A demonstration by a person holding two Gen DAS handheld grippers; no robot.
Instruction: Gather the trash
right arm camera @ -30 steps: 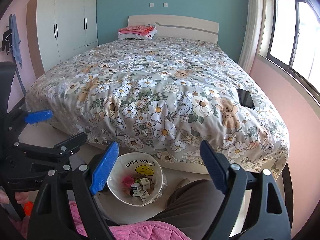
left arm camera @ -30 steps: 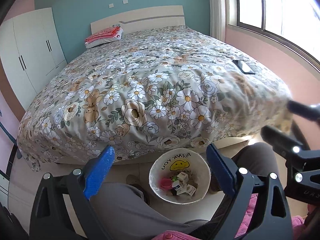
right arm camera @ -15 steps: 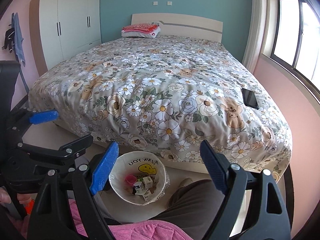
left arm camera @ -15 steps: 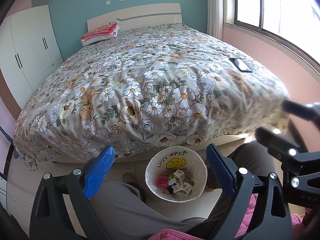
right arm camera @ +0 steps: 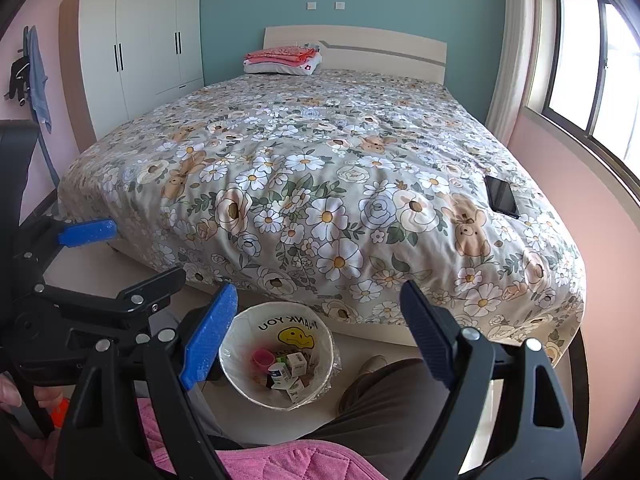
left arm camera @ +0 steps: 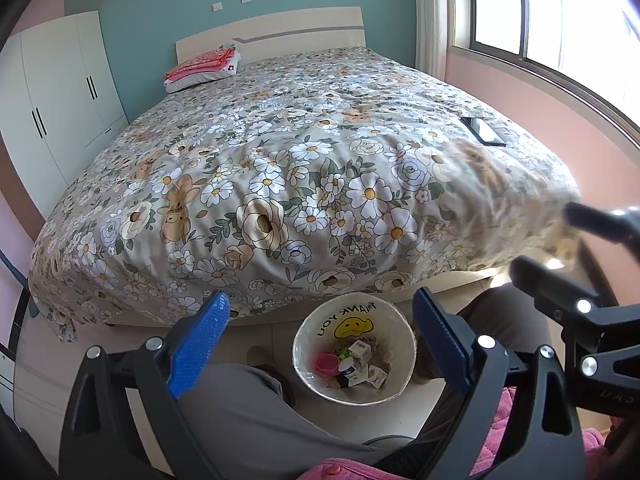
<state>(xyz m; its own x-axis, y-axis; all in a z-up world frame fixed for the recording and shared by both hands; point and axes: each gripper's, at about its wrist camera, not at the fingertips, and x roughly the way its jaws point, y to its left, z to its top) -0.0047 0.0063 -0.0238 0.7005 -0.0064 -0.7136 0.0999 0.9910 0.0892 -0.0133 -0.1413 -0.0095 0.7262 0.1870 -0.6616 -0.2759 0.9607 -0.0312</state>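
A white trash bin [left arm camera: 384, 394] lined with a smiley "THANK YOU" bag stands on the floor at the foot of the bed, between the person's legs. It holds a pink cup [left arm camera: 326, 362] and several small white boxes [left arm camera: 358, 350]. It also shows in the right wrist view [right arm camera: 240, 376]. My left gripper [left arm camera: 320, 340] is open and empty above the bin. My right gripper [right arm camera: 318, 332] is open and empty above the bin too. The left gripper shows at the left of the right wrist view [right arm camera: 132, 256].
A large bed with a floral quilt [left arm camera: 300, 168] fills the room ahead. A black phone [right arm camera: 502, 197] lies near its right edge. Folded pink bedding [right arm camera: 282, 58] sits by the headboard. A white wardrobe [right arm camera: 136, 40] stands left. A window [right arm camera: 592, 64] is on the right.
Both views have tilted up a little, so the bin sits lower in frame. Both grippers stay open and empty.
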